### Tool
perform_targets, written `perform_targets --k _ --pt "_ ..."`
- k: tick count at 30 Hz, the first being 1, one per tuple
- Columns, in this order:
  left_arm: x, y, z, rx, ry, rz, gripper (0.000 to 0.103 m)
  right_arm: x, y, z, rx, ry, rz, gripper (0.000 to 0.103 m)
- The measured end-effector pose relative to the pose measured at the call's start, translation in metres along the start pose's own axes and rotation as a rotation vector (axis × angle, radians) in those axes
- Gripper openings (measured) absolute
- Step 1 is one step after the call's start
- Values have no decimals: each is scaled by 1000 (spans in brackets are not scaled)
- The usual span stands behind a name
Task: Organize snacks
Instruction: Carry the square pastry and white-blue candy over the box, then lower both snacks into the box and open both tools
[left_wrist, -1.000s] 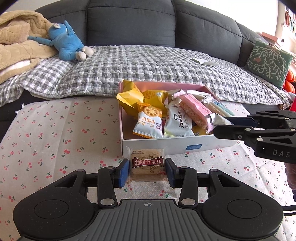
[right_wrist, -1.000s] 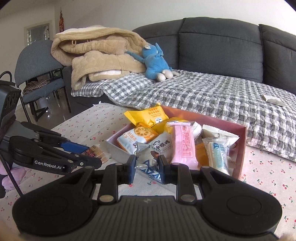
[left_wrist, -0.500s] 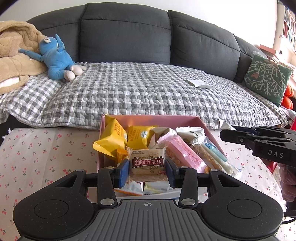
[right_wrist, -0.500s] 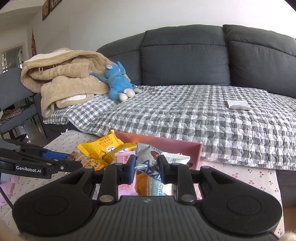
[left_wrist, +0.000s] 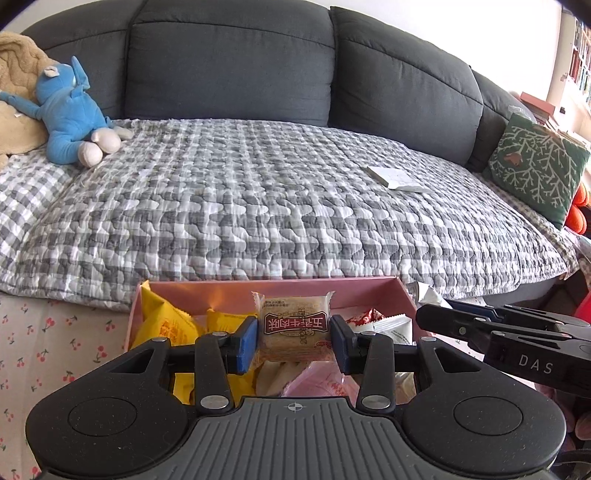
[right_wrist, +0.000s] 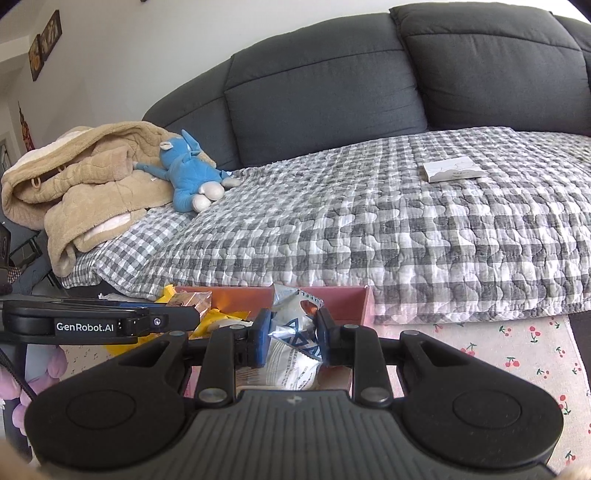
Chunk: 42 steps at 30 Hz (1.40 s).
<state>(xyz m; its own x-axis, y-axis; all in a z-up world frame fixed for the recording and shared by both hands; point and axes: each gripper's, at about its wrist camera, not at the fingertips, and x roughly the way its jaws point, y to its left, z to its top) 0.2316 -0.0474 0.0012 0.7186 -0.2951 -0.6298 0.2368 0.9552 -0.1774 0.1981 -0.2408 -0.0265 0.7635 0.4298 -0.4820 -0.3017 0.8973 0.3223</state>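
Note:
My left gripper (left_wrist: 293, 338) is shut on a clear-wrapped biscuit pack (left_wrist: 293, 326) with a dark red label, held above the pink snack box (left_wrist: 402, 293). Inside the box lie yellow packets (left_wrist: 166, 321), a red-and-white packet (left_wrist: 364, 317) and a white one (left_wrist: 393, 328). My right gripper (right_wrist: 290, 338) is shut on a crumpled silver packet (right_wrist: 295, 332) with blue triangles, over the same pink box (right_wrist: 347, 295). Each gripper shows in the other's view: the right gripper (left_wrist: 517, 339) at the box's right side, the left gripper (right_wrist: 110, 323) at its left with the biscuit pack (right_wrist: 192, 301).
A dark grey sofa (left_wrist: 229, 62) with a grey checked quilt (left_wrist: 277, 206) runs behind the table. On it are a blue plush toy (left_wrist: 68, 114), a beige blanket (right_wrist: 81, 192), a white booklet (left_wrist: 397, 177) and a green cushion (left_wrist: 535, 166). The tablecloth (right_wrist: 517, 354) has a cherry print.
Both grippers have moved forward over the pink box, each carrying its packet. The box has slid low in both views, and the right gripper has rolled.

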Motion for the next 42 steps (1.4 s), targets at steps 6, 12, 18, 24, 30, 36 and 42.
perform_targets --k 6,12,18,24,30,36,42 --pt "28 -8 10 22 29 -34 40 12 -12 -1 47 4 8 24" --pt "45 -14 16 28 56 -50 40 20 -17 -3 67 8 14 24" --pt "54 -18 19 40 78 -70 42 24 -15 -2 66 10 20 27" --pt "57 -17 18 23 79 -69 51 21 -16 0 67 -6 41 45" --pt "51 -20 21 36 59 -62 62 16 -21 2 77 -13 31 54" --pt "31 -15 16 20 45 -47 72 4 -18 0 89 -4 21 61" --pt "-20 -4 3 8 18 -32 91 -23 3 -1 66 40 -36 74"
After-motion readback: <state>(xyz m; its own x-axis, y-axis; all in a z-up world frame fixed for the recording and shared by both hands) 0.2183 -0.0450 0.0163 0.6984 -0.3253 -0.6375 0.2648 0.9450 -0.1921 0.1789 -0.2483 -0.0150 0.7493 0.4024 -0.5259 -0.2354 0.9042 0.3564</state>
